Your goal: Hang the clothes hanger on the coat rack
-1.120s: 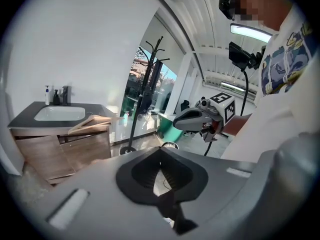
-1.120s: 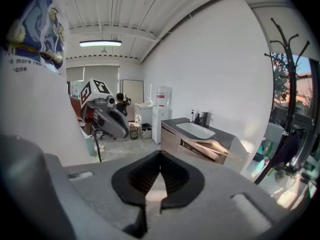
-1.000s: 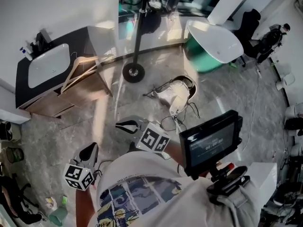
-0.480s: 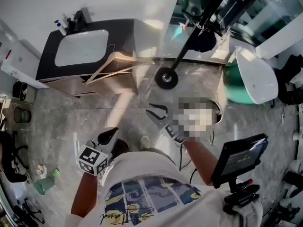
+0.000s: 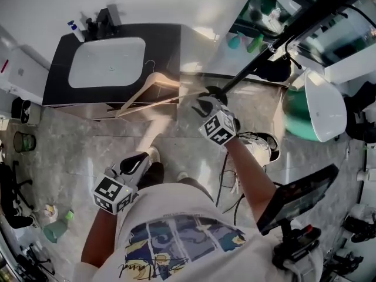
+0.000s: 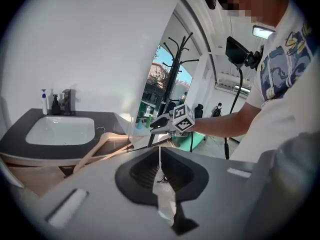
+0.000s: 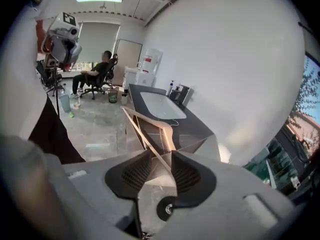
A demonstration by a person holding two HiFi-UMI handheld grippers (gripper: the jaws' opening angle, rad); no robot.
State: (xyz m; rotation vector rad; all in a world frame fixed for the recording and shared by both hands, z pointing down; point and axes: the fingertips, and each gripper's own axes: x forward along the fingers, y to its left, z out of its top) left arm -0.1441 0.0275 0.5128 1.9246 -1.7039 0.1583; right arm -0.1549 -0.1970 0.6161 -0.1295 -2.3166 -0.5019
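A wooden clothes hanger point(image 5: 150, 90) lies on the dark cabinet top beside the sink point(image 5: 107, 61); the left gripper view also shows the hanger point(image 6: 100, 146). My right gripper point(image 5: 198, 103) is at the hanger's right end with its jaws opening. In the right gripper view the hanger point(image 7: 150, 129) runs toward the gap of that gripper point(image 7: 161, 169), and the pads do not press on it. My left gripper point(image 5: 134, 163) hangs lower over the floor, shut and empty; its own view shows the gripper point(image 6: 160, 159) as a thin slit. The black coat rack point(image 5: 276, 43) rises behind the right gripper.
The cabinet point(image 5: 170, 46) carries bottles and a tap point(image 5: 97, 25) at its back. A white and green tub point(image 5: 314, 107) stands right, cables and a white shoe point(image 5: 255, 145) on the floor. A seated person point(image 7: 95, 76) is far off. A phone on a mount point(image 5: 296, 195) hangs at my chest.
My right gripper has swung up the frame from the floor to the hanger's end, and its jaws have parted. The left gripper has moved forward too.
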